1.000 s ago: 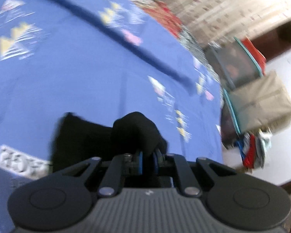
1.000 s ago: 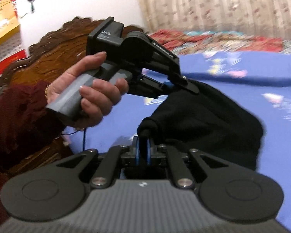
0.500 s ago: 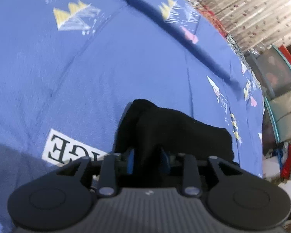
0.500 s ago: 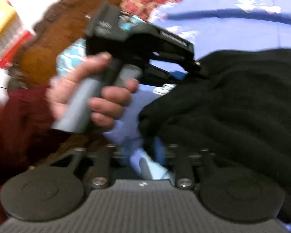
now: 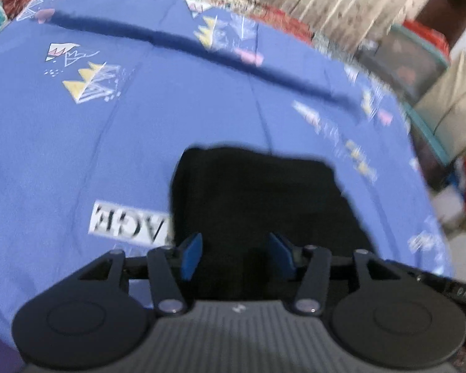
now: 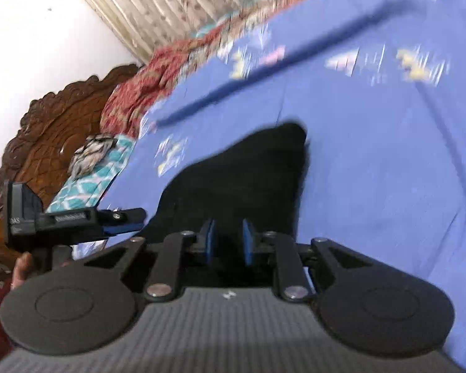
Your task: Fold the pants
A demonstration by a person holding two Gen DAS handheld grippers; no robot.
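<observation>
The black pants (image 5: 258, 205) lie as a compact folded bundle on the blue patterned bedsheet (image 5: 77, 155) that covers the bed, beside a white printed label with dark letters (image 5: 130, 223) on the sheet. In the left wrist view the left hand-held gripper (image 5: 236, 256) sits low over the near edge of the bundle with its blue pads (image 5: 192, 253) spread wide apart, nothing pinched between them; the dark cloth shows through the gap. In the right wrist view the right hand-held gripper (image 6: 227, 240) is likewise parted, its blue pads (image 6: 208, 237) standing either side of the pants' near edge (image 6: 248, 180) without closing on the fabric; whether they touch the cloth cannot be told through the blur. The left tool's black body (image 6: 62, 217) appears at the left of that view, just beside the bundle, with part of the person's hand (image 6: 21, 269) below it. A dark fold line (image 6: 279, 62) crosses the sheet beyond the pants. Farther off are a red patterned blanket (image 6: 133, 99), a teal patterned cloth (image 6: 90, 183), the carved wooden headboard (image 6: 46, 136) and a pale curtain (image 6: 177, 3).
</observation>
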